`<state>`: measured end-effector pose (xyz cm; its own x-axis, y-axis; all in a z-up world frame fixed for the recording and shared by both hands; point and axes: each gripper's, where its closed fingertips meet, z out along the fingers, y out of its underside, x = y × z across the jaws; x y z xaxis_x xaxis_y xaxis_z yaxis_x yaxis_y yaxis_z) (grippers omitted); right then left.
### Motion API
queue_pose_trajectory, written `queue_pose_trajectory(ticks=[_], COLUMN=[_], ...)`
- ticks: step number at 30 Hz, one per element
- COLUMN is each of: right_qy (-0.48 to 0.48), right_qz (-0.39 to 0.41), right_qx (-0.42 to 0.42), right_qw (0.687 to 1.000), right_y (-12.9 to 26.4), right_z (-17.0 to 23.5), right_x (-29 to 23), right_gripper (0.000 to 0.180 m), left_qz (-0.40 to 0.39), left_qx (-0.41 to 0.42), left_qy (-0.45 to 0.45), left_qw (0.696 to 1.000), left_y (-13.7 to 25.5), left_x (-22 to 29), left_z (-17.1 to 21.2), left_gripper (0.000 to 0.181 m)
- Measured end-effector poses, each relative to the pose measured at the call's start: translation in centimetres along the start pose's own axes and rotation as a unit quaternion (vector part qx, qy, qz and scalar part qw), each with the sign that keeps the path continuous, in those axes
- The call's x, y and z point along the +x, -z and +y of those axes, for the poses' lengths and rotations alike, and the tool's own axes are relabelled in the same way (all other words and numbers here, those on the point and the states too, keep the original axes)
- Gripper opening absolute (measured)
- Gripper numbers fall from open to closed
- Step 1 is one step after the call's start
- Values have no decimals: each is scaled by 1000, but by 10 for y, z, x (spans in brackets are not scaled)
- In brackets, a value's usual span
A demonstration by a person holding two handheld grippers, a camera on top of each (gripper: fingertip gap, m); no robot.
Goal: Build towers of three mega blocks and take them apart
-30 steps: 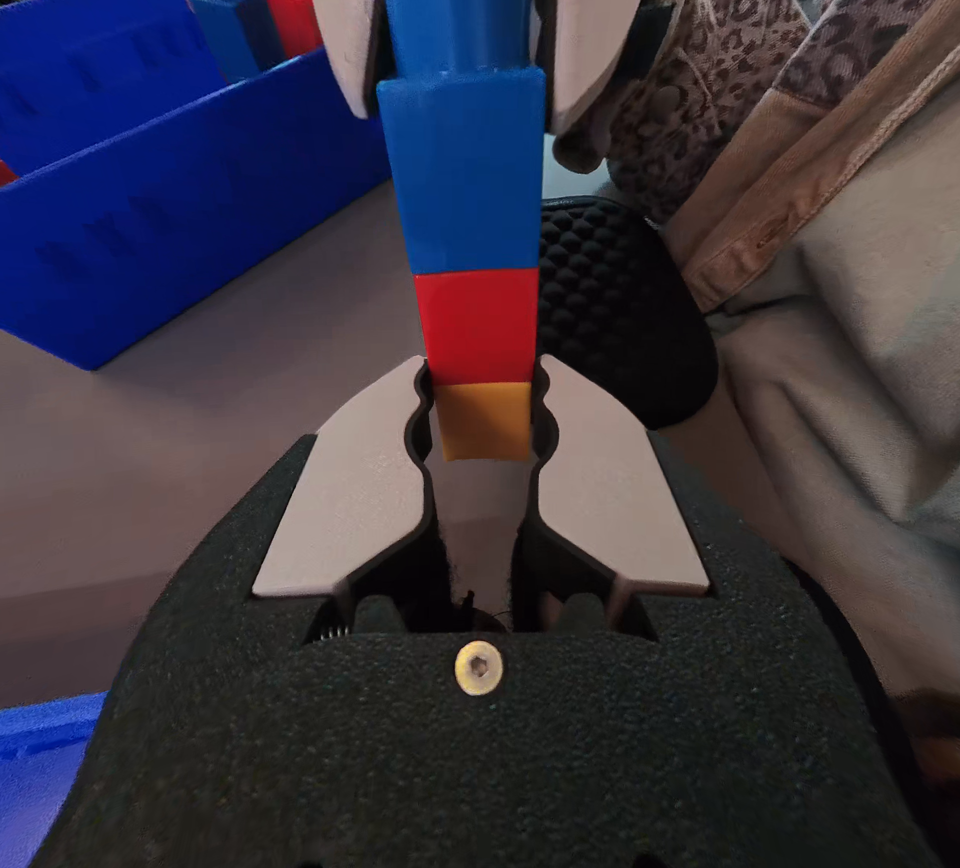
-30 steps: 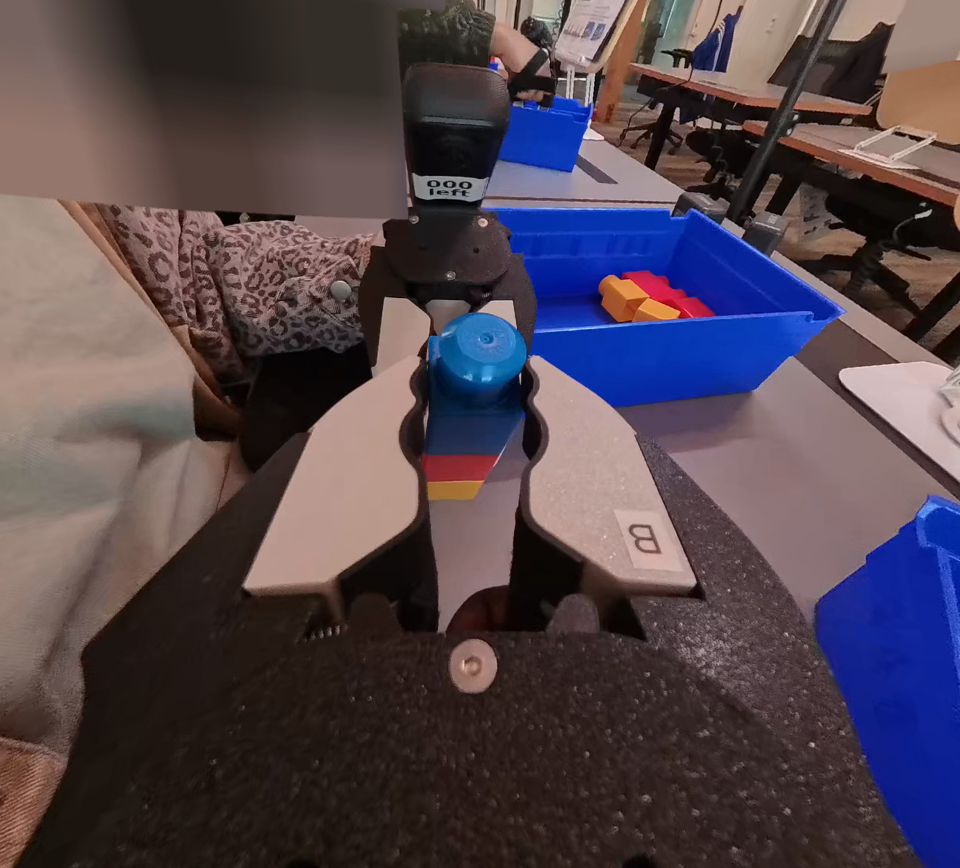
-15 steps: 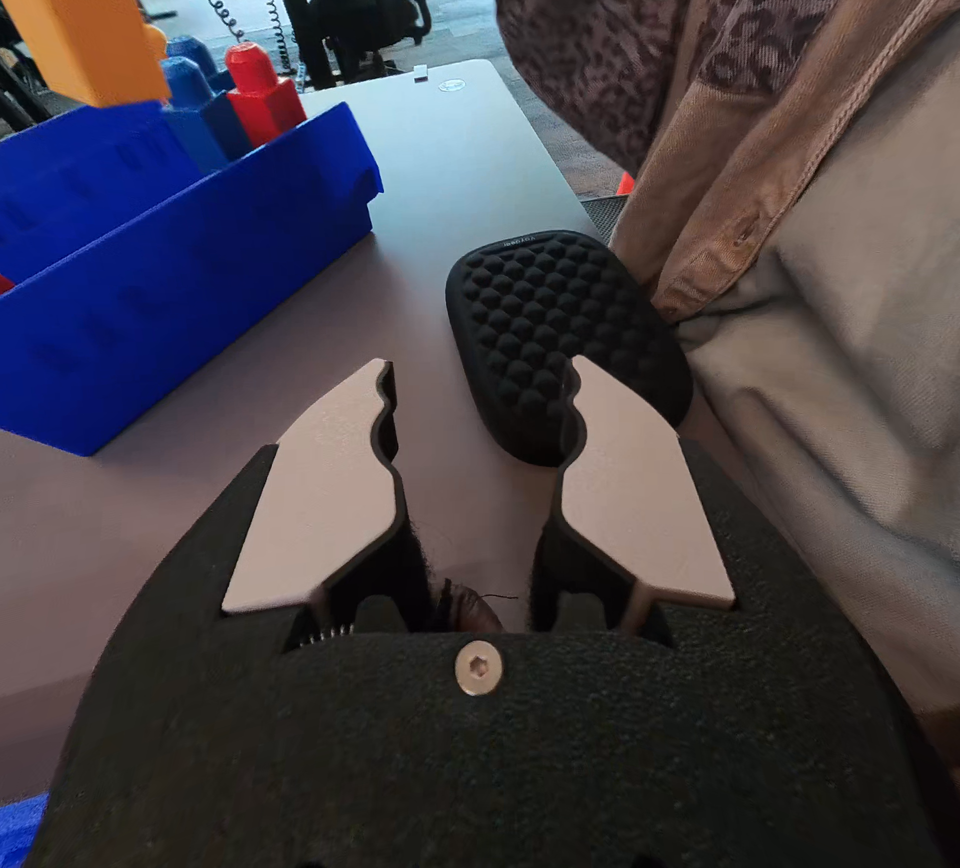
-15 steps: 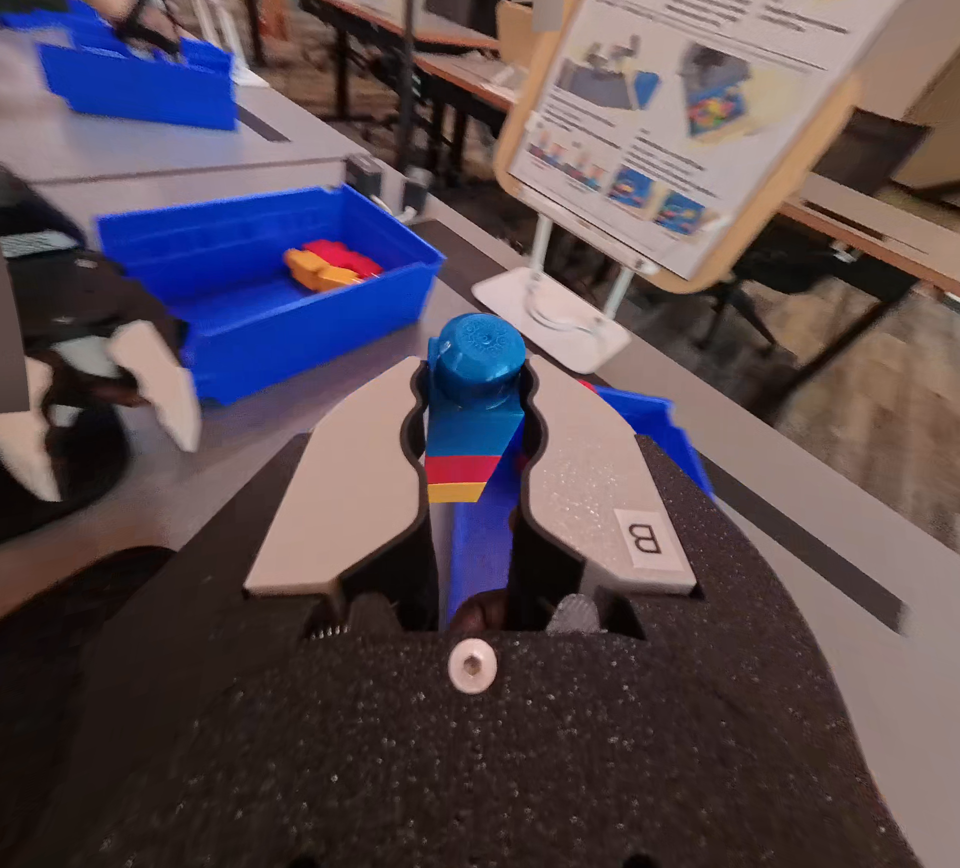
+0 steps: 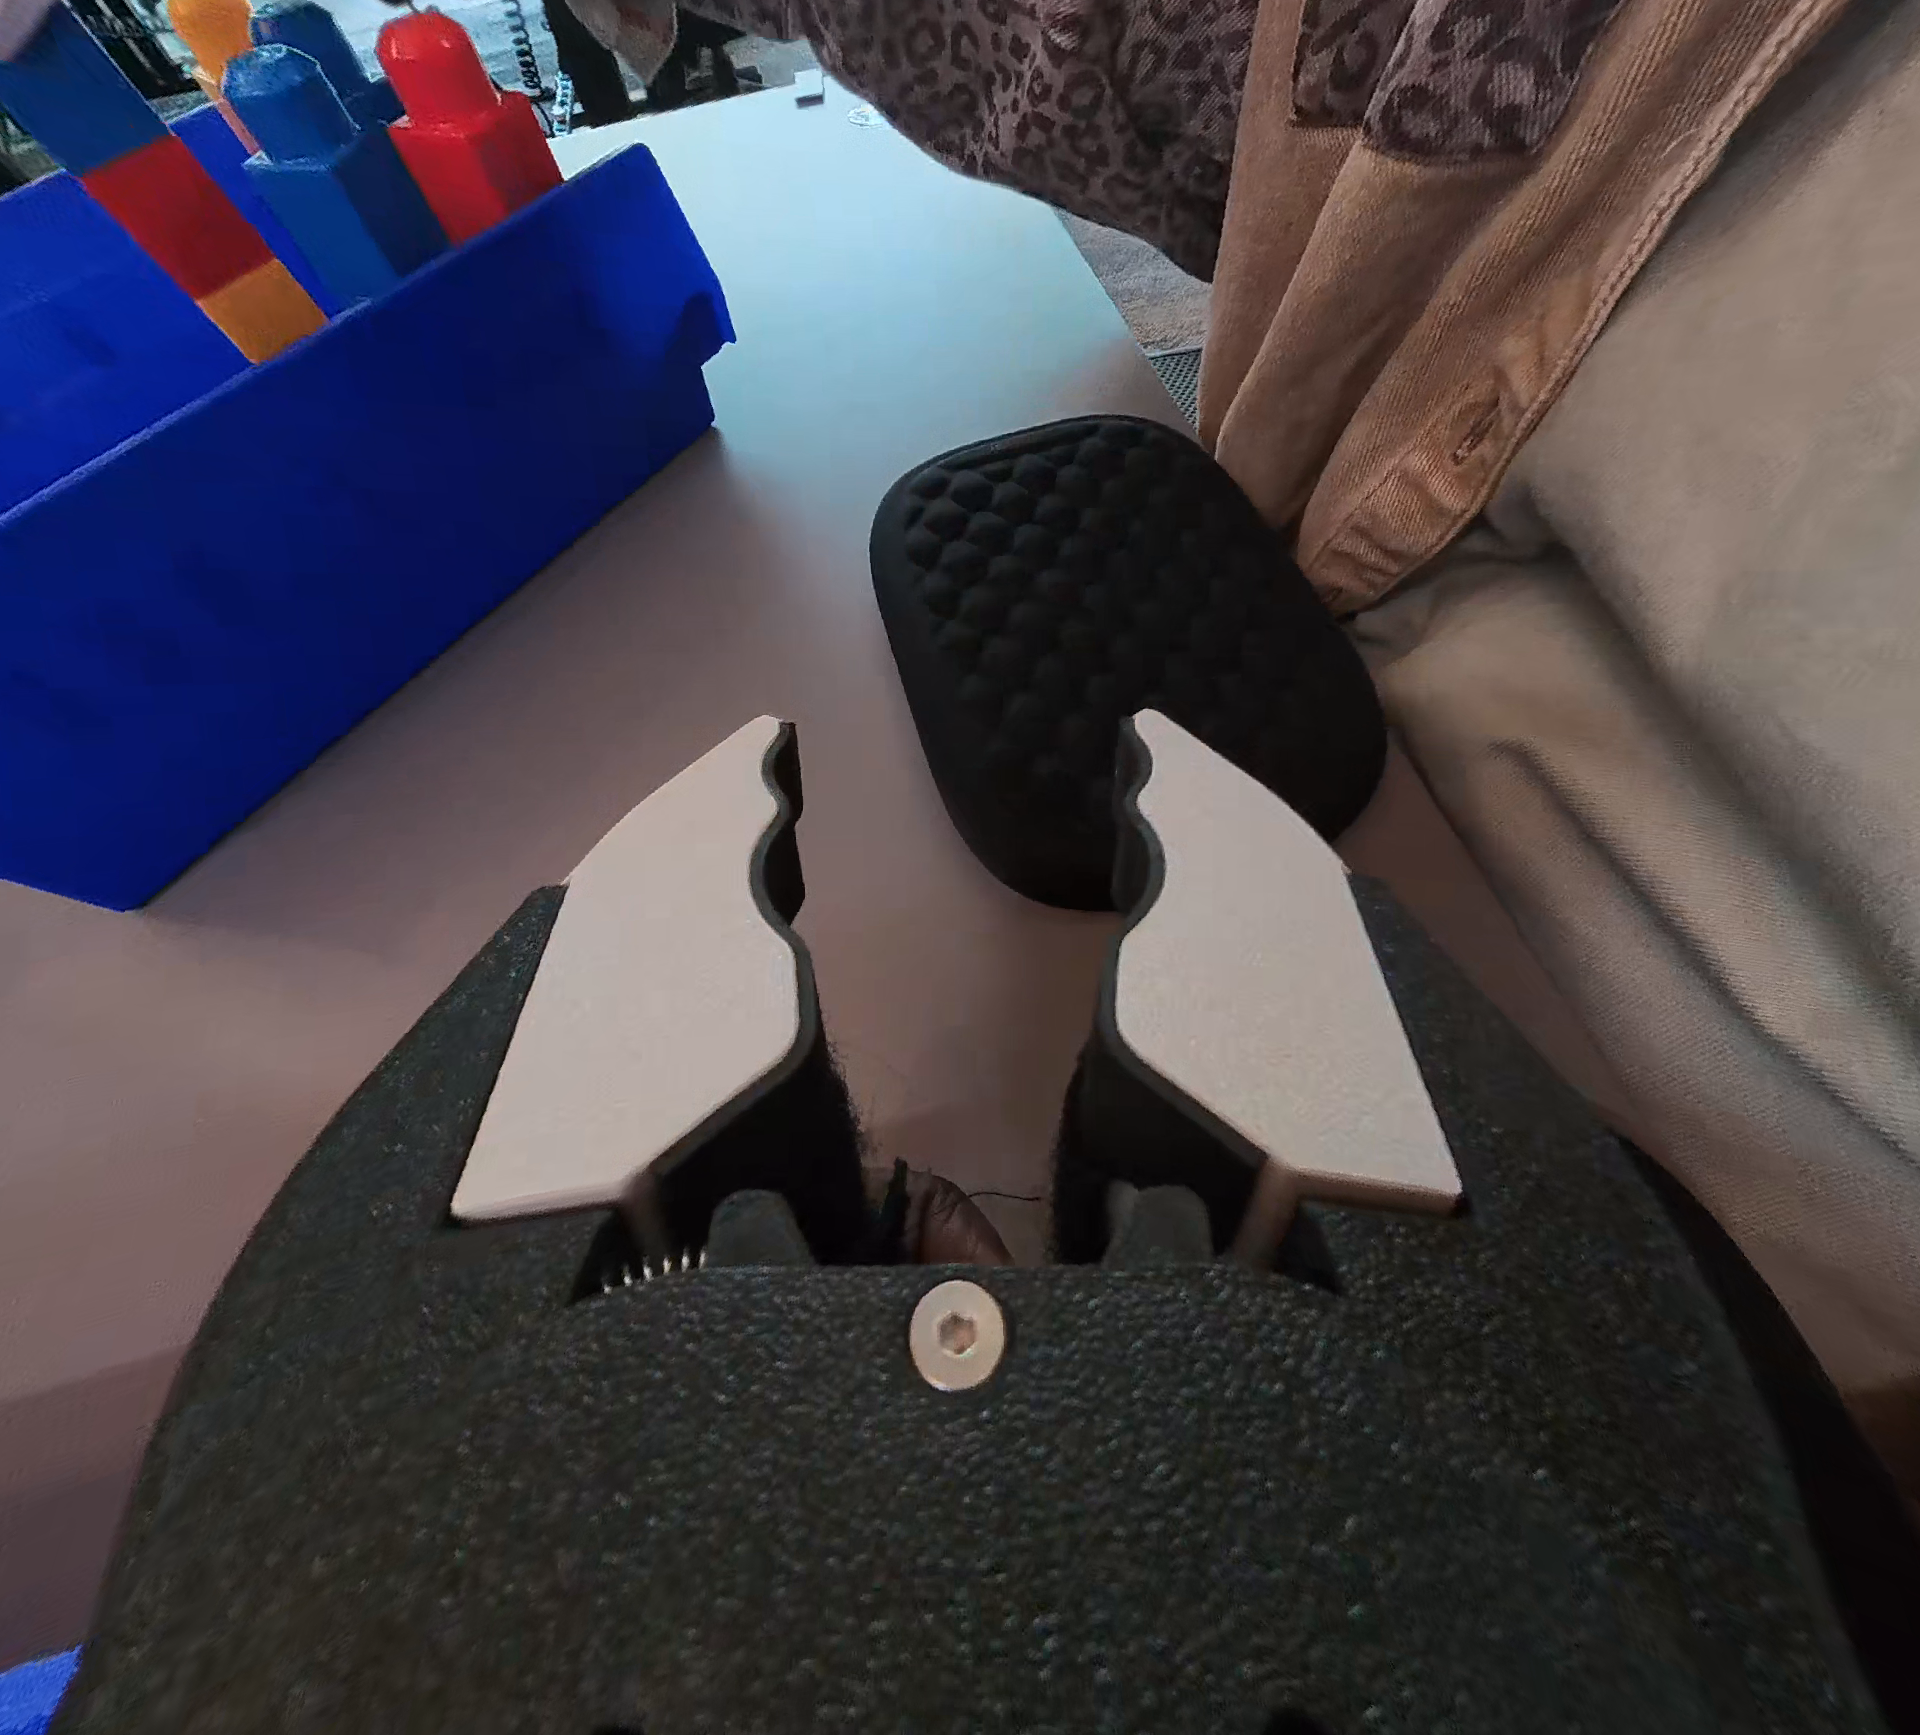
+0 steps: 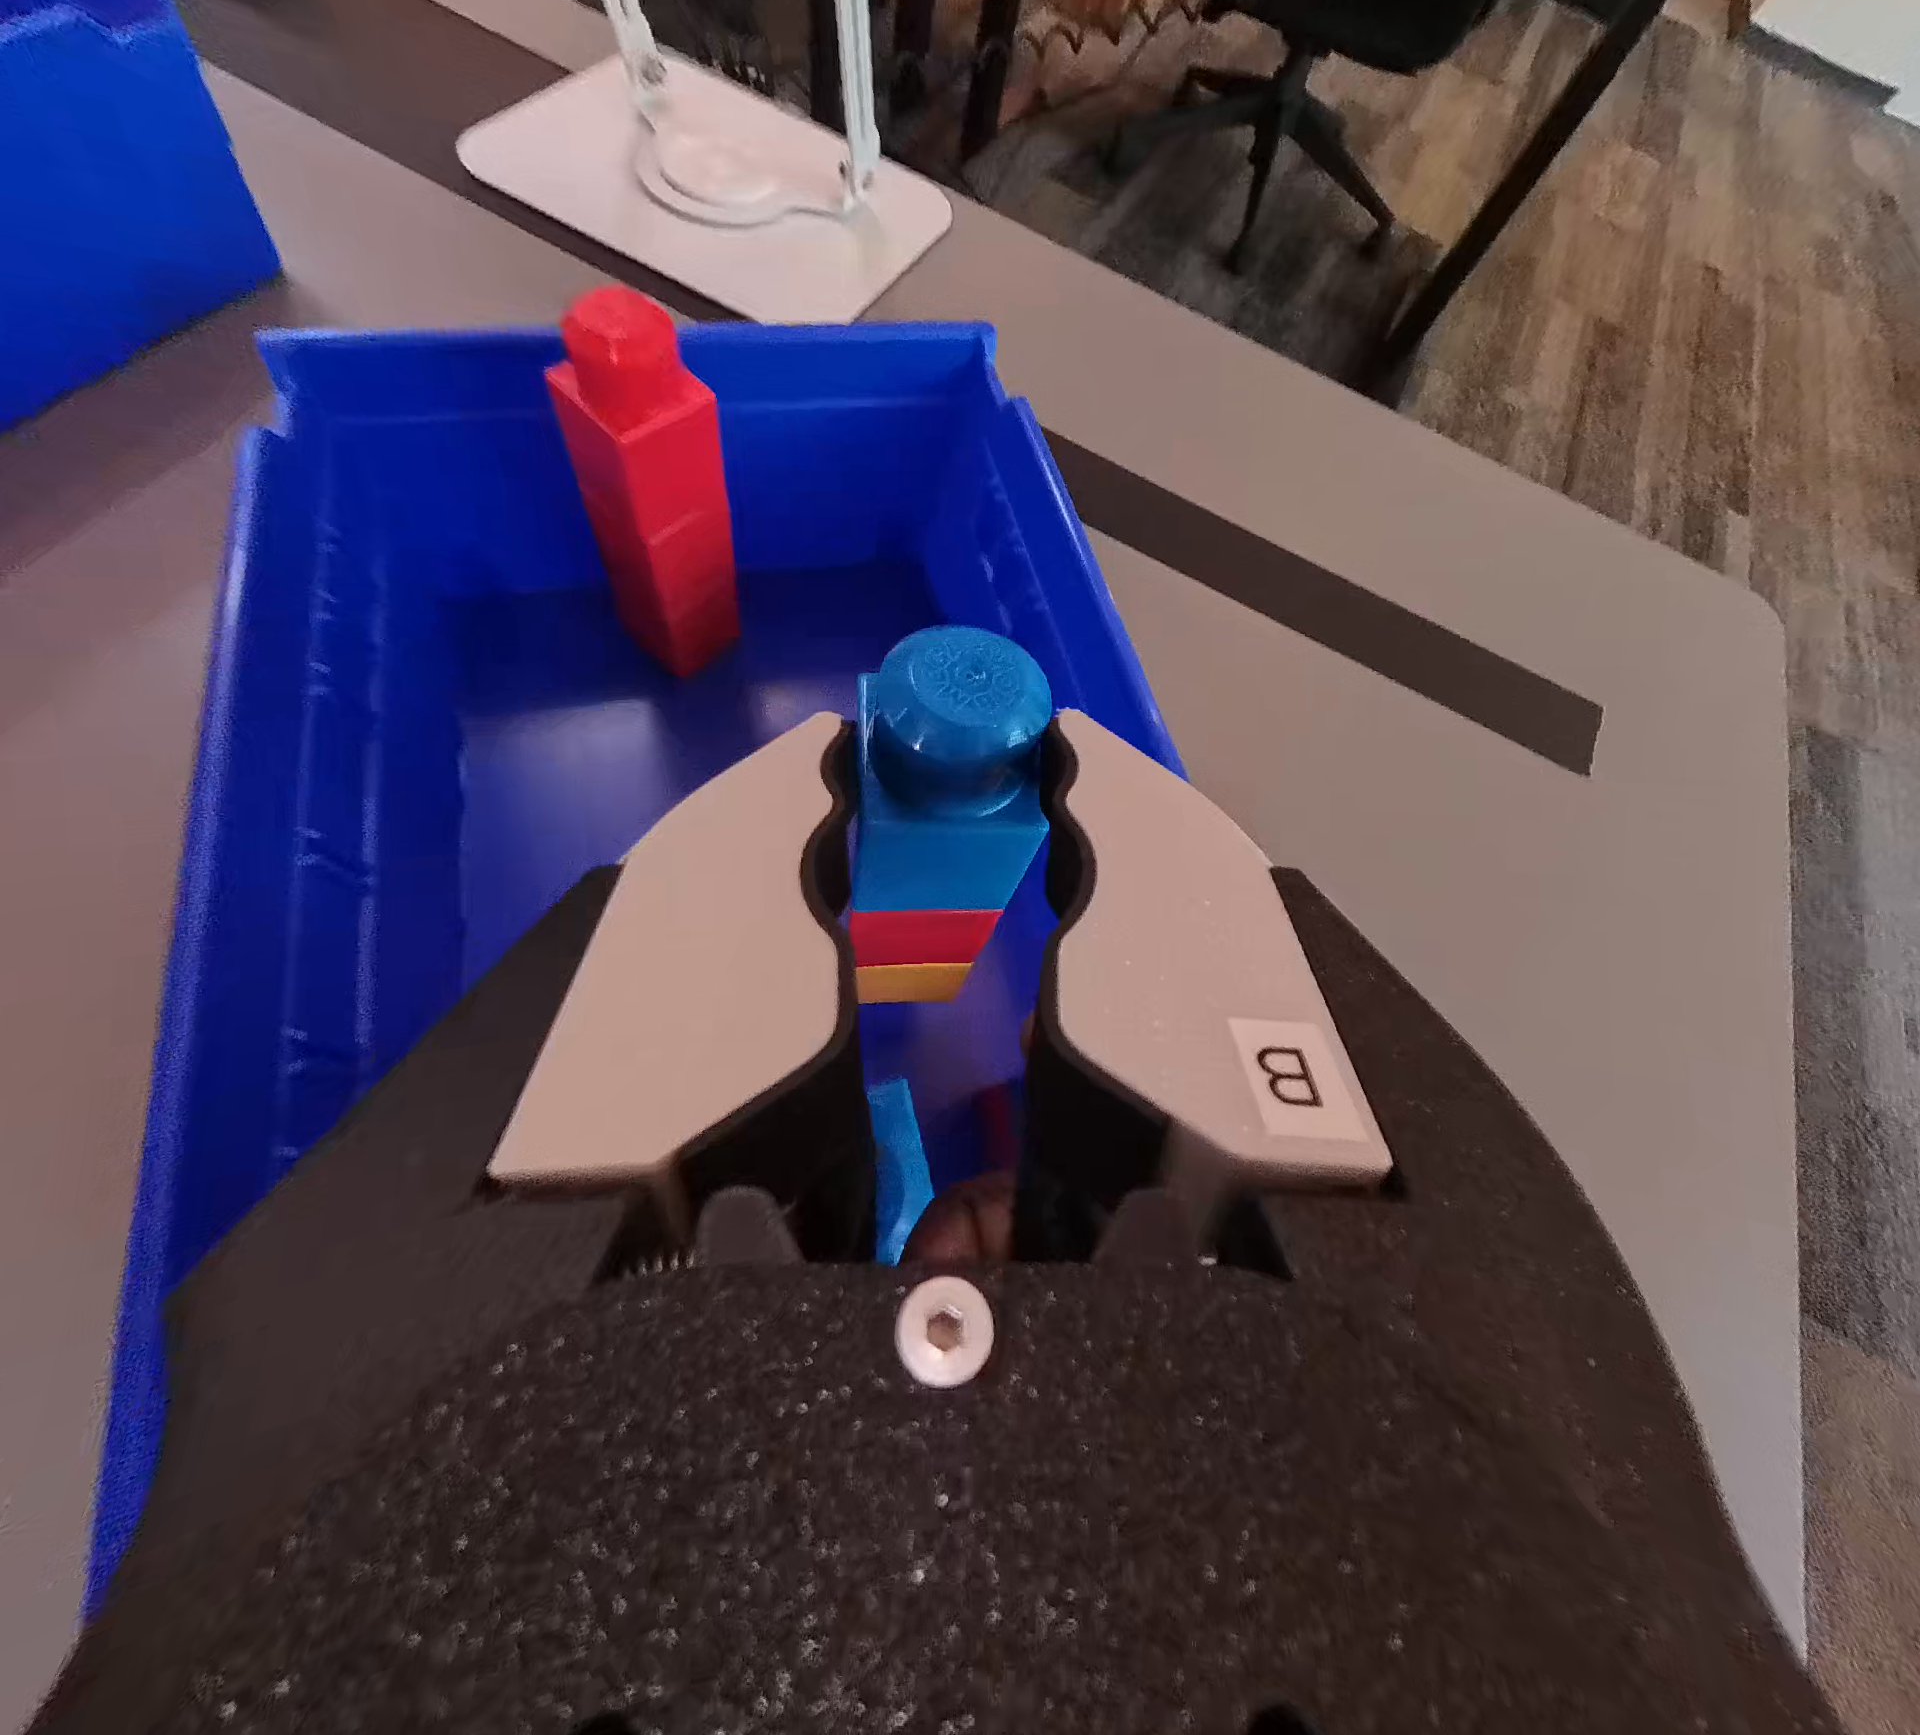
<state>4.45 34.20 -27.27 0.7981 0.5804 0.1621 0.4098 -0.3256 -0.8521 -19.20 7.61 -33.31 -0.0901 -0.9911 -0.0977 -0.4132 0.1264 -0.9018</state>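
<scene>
Right gripper pinches a three-block tower, blue on top, red in the middle, orange at the bottom, and holds it over a blue bin on the grey counter. An all-red tower stands upright near the bin's far wall. Left gripper hangs spread and empty above the counter, near a black textured pad. In its view the held tower appears at upper left over the bin, beside a blue tower and the red tower.
</scene>
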Motion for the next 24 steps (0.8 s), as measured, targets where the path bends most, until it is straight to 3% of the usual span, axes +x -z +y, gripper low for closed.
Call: queue_pose_trajectory(ticks=[5,24], right_qy=[-7,-30], right_qz=[5,-4], right_qx=[-41,-50], right_qw=[999,998], right_y=[-8,-7], right_z=[18,22], right_x=[5,10], right_gripper=[33,29], left_qz=[-2,-3], left_qx=[-7,-18], left_qy=[2,2], left_qw=[1000,1000], left_y=[-2,-4], left_x=[-2,-3], left_z=[4,9], left_gripper=[57,56])
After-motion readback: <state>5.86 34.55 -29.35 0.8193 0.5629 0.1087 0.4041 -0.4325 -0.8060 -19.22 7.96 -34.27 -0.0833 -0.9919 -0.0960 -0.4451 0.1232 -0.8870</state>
